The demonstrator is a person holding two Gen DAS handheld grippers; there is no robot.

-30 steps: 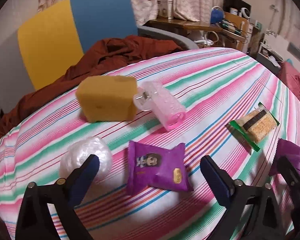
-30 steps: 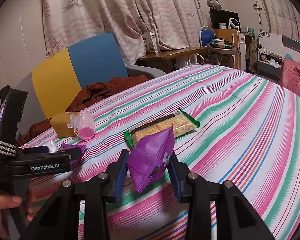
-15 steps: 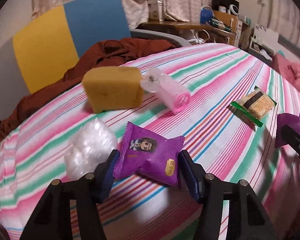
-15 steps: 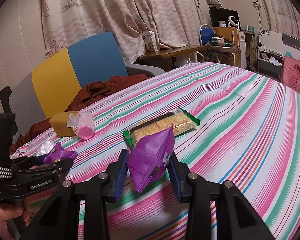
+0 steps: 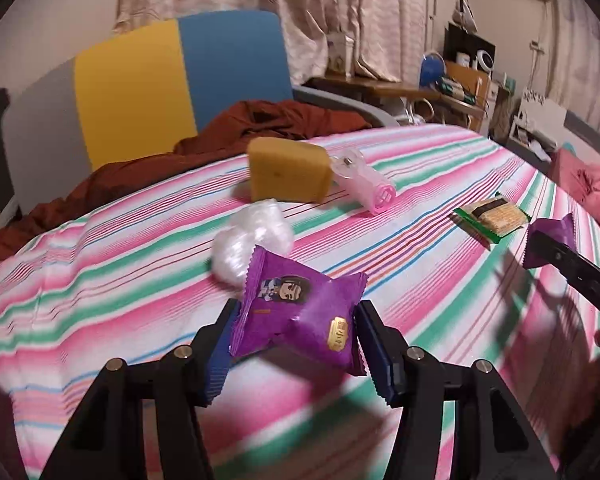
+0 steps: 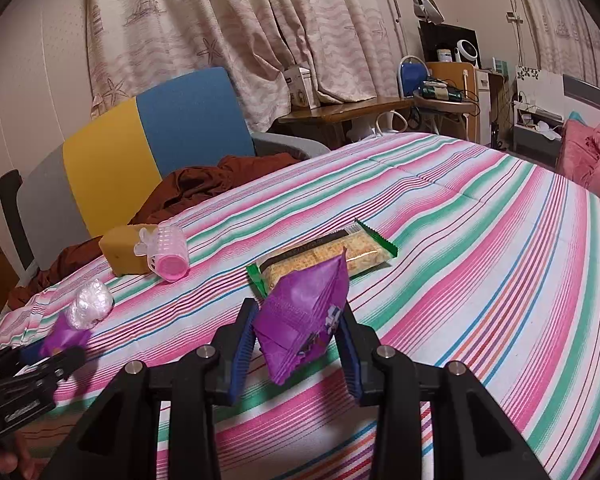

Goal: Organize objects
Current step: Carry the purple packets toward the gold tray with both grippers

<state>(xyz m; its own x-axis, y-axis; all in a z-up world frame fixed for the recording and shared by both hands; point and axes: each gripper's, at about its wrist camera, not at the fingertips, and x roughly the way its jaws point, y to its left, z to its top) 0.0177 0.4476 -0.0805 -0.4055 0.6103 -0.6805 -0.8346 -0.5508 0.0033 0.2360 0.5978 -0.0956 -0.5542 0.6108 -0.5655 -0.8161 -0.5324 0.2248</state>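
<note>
- Left wrist view: my left claw (image 5: 296,334) is clamped on a purple snack packet (image 5: 298,312), held clear of the striped tablecloth (image 5: 420,184)
- Just beyond that packet lies a clear plastic wad (image 5: 252,242); farther back sit a yellow sponge (image 5: 288,170) and a pink roller (image 5: 366,184), touching each other
- Right wrist view: my right claw (image 6: 298,350) pinches a second purple packet (image 6: 306,322), tilted, corner up
- Just behind this packet a green-edged cracker pack (image 6: 328,256) lies flat on the cloth
</note>
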